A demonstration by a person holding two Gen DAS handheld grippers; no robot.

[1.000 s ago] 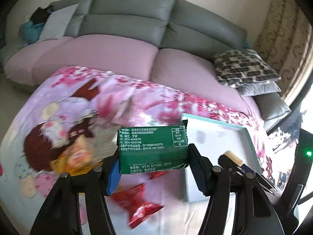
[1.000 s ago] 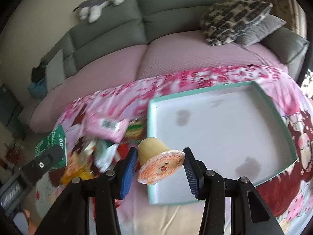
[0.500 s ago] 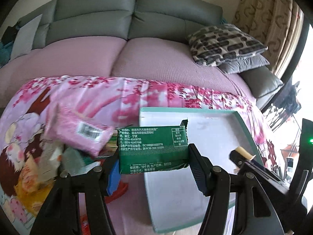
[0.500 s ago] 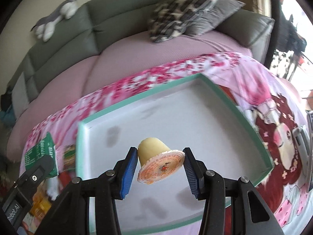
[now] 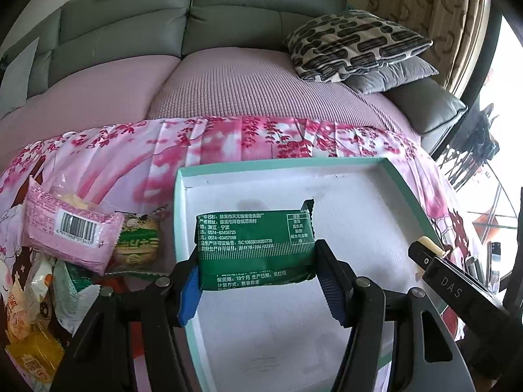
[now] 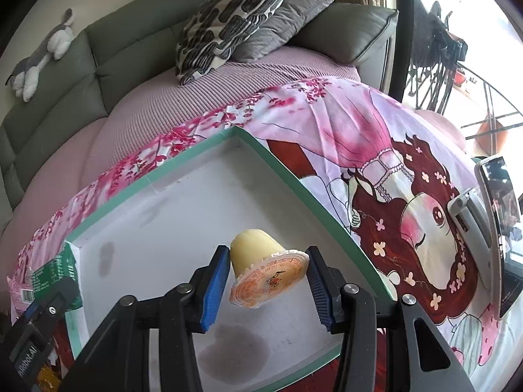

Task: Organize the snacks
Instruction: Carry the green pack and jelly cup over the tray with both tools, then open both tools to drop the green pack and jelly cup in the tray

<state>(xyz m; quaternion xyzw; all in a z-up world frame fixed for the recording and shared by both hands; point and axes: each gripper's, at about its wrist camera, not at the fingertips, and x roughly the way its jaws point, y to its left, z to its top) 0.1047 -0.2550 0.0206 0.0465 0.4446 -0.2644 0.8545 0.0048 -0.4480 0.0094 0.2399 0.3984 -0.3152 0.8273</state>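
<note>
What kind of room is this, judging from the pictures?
Most likely a home living room: a sofa with cushions, a plush toy on its backrest, and a low surface under a pink cartoon cloth.

Between your left gripper's (image 5: pixel 256 281) pads a glossy green foil wrapper (image 5: pixel 255 248), beneath it a matt white cardboard tray (image 5: pixel 356 202), ahead ribbed pink sofa cloth (image 5: pixel 248 88).

There are two grippers, the left gripper (image 5: pixel 256 281) and the right gripper (image 6: pixel 266 277), and one tray (image 5: pixel 178 222). One green packet (image 5: pixel 256 248) and one jelly cup (image 6: pixel 261 266) are counted, plus one pink packet (image 5: pixel 65 228) atop a snack pile too jumbled to count. Two cushions sit stacked, a patterned cushion (image 5: pixel 353 44) and a grey cushion (image 5: pixel 395 76), with one plush toy (image 6: pixel 42 52) and one phone (image 6: pixel 500 212).
</note>
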